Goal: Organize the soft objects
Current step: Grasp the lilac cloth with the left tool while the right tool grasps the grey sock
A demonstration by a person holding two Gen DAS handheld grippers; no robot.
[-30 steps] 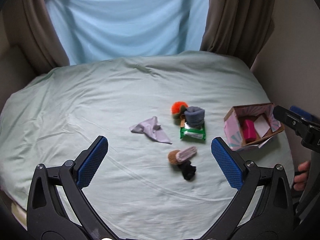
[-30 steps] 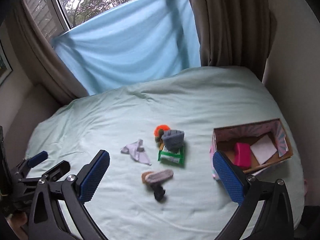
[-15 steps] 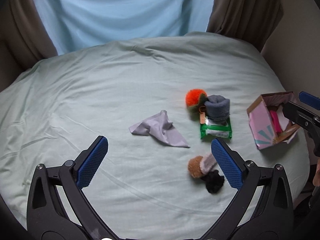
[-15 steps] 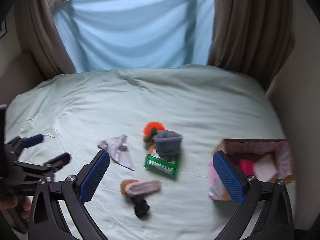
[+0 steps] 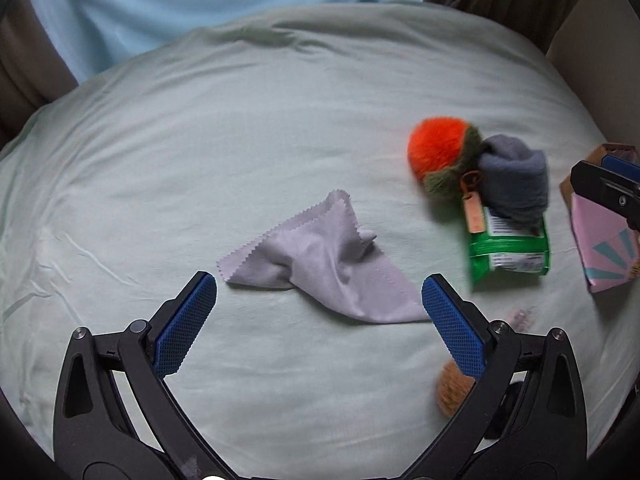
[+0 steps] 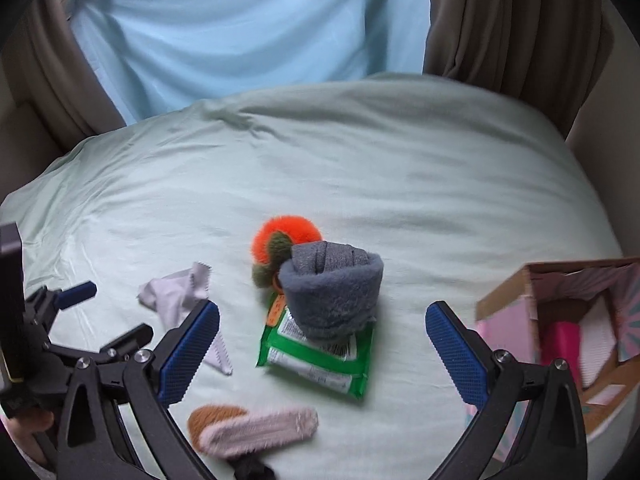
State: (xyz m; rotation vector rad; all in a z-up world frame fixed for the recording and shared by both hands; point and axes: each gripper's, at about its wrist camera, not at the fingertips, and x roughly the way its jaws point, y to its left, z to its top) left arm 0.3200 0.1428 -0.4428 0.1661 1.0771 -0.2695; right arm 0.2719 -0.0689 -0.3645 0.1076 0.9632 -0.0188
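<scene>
A crumpled lilac cloth (image 5: pixel 328 256) lies on the bed between the open, empty fingers of my left gripper (image 5: pixel 318 302); it also shows in the right wrist view (image 6: pixel 176 300). My right gripper (image 6: pixel 322 330) is open and empty around a rolled grey sock (image 6: pixel 332 292) lying on a green wipes pack (image 6: pixel 320 364), beside an orange and green pompom (image 6: pixel 280 244). A pink and brown sock (image 6: pixel 252 426) with a black item (image 6: pixel 250 468) lies near the bottom. The pompom (image 5: pixel 438 154), grey sock (image 5: pixel 514 184) and pack (image 5: pixel 508 252) also show in the left wrist view.
The pale green bed sheet (image 6: pixel 400 184) fills both views. An open pink cardboard box (image 6: pixel 560 328) holding a magenta item stands at the right; it shows partly in the left wrist view (image 5: pixel 600 248). Blue fabric and brown curtains (image 6: pixel 508 20) hang behind.
Both grippers have moved forward and down toward the bed: the left now frames the lilac cloth, the right now frames the grey sock. Both stay open.
</scene>
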